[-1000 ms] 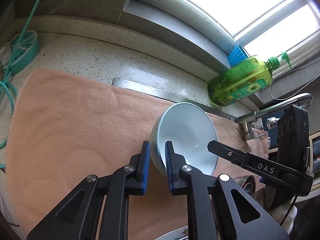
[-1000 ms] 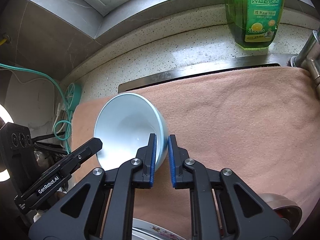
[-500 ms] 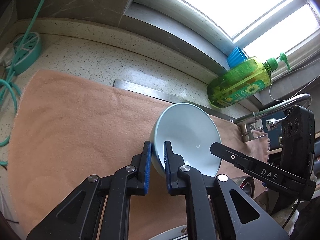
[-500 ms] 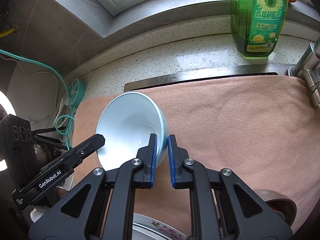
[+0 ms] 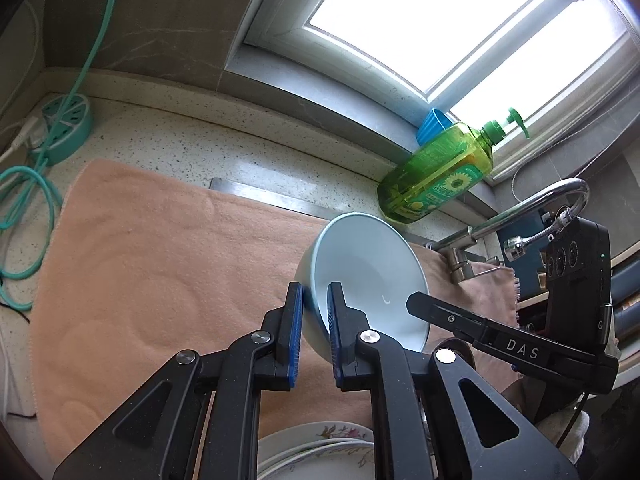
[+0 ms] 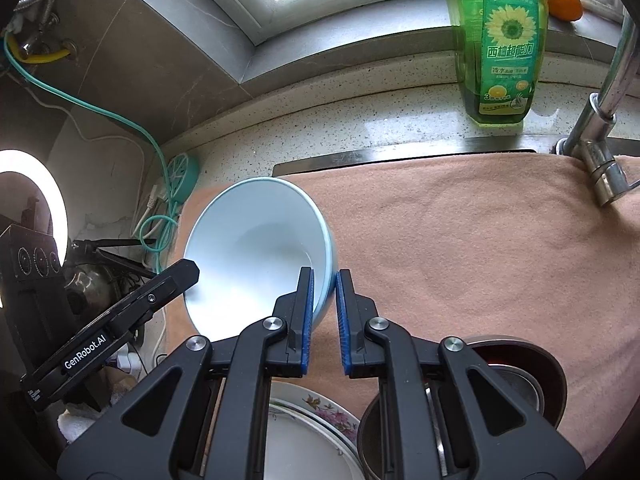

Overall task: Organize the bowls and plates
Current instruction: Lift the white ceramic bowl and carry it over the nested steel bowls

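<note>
A pale blue bowl [image 5: 368, 276] is held in the air above the peach towel [image 5: 160, 264], gripped from both sides. My left gripper [image 5: 314, 312] is shut on its left rim. My right gripper [image 6: 324, 300] is shut on the opposite rim of the same bowl [image 6: 256, 248]. The right gripper's body shows in the left wrist view [image 5: 520, 348], and the left gripper's body in the right wrist view [image 6: 108, 320]. White floral plates [image 6: 304, 432] lie stacked below, also seen in the left wrist view [image 5: 320, 452]. Dark metal bowls [image 6: 516, 380] sit at lower right.
A green dish soap bottle [image 6: 500, 40] stands on the speckled counter by the window, beside a chrome tap [image 6: 600, 120]. An orange [image 6: 564, 0] rests on the sill. A teal power strip [image 5: 66, 128] with teal cable lies at the far left.
Both grippers have lifted the bowl and drawn it back toward me; the floral plates and metal bowls now show more below. Both grips are unchanged.
</note>
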`<state>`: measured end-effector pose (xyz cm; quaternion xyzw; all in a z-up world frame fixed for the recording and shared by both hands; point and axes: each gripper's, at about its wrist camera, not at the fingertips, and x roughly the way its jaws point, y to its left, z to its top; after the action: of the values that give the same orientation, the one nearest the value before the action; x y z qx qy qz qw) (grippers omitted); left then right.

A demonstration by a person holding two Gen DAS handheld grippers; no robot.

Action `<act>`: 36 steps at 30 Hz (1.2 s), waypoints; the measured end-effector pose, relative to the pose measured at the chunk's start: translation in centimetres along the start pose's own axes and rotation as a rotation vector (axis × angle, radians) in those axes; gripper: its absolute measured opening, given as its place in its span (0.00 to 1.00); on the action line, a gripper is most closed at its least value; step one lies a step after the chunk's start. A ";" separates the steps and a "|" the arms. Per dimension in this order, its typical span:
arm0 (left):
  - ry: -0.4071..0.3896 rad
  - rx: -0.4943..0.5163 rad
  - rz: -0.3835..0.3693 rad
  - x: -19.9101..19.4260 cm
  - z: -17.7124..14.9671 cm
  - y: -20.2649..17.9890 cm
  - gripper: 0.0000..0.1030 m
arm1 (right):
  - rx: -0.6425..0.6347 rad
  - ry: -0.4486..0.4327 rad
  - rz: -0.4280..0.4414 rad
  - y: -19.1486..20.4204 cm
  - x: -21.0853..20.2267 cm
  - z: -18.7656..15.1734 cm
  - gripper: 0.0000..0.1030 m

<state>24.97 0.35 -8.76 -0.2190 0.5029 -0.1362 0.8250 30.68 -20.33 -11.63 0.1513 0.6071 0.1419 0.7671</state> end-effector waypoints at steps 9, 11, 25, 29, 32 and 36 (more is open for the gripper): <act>-0.043 0.033 -0.020 -2.1 -2.1 -3.4 0.10 | -0.031 -0.052 0.012 -1.1 -4.8 -2.0 0.11; -0.049 0.042 -0.027 -2.4 -2.6 -4.2 0.10 | -0.034 -0.060 0.012 -1.7 -5.7 -2.5 0.11; -0.012 0.084 -0.072 -1.3 -6.9 -9.2 0.10 | -0.020 -0.080 -0.010 -6.9 -10.1 -6.2 0.11; 0.001 0.102 -0.069 -0.8 -7.8 -10.3 0.10 | -0.025 -0.080 -0.027 -8.0 -10.6 -7.0 0.11; 0.012 0.106 -0.063 -0.2 -8.5 -10.8 0.10 | -0.027 -0.075 -0.034 -8.7 -10.6 -7.6 0.11; 0.027 0.109 -0.055 0.4 -9.2 -11.3 0.10 | -0.031 -0.062 -0.046 -9.4 -10.2 -8.4 0.11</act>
<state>16.89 -11.67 -7.14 -0.1856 0.4994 -0.1891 0.8248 20.59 -32.53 -8.25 0.1298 0.5842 0.1291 0.7907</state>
